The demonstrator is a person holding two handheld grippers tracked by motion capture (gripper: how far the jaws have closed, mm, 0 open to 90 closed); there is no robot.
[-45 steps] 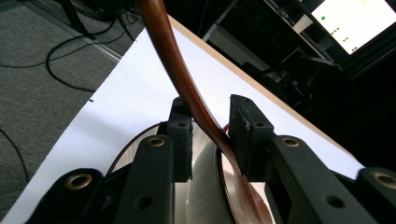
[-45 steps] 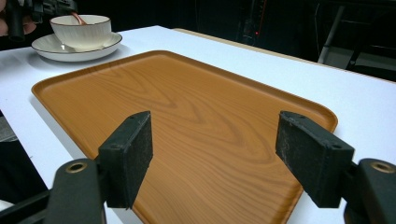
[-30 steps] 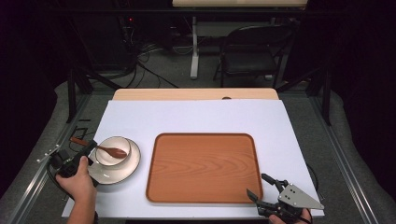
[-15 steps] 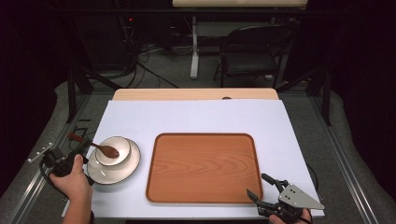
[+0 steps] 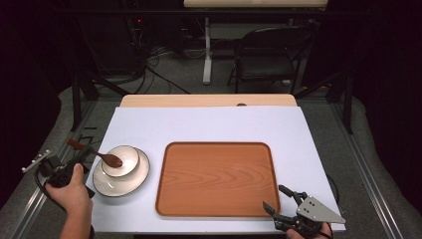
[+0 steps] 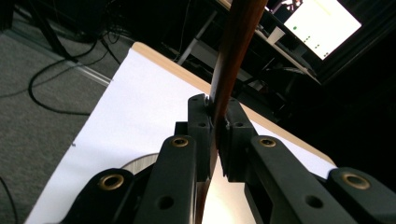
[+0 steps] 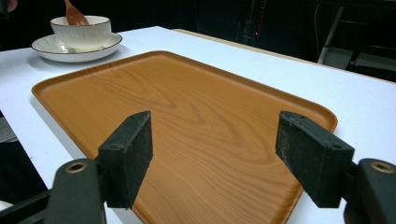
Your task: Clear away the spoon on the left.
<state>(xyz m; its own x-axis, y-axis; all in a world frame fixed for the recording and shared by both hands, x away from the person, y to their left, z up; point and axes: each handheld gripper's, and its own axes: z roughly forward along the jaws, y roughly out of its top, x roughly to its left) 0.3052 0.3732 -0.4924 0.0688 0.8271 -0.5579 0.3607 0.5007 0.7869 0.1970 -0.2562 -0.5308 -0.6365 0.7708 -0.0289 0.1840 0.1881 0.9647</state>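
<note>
Black jaws of the left gripper (image 5: pixel 74 162) pinch the handle of a dark brown wooden spoon (image 5: pixel 102 157), its head resting in a small white bowl (image 5: pixel 121 161) on a white saucer (image 5: pixel 119 182). Right gripper (image 5: pixel 284 199) gapes wide beside the rectangular wooden tray (image 5: pixel 216 178).

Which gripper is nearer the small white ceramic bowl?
Left. The left gripper sits just beside the bowl, clamping the brown wooden spoon resting in it; the right gripper waits across the wooden tray.
</note>
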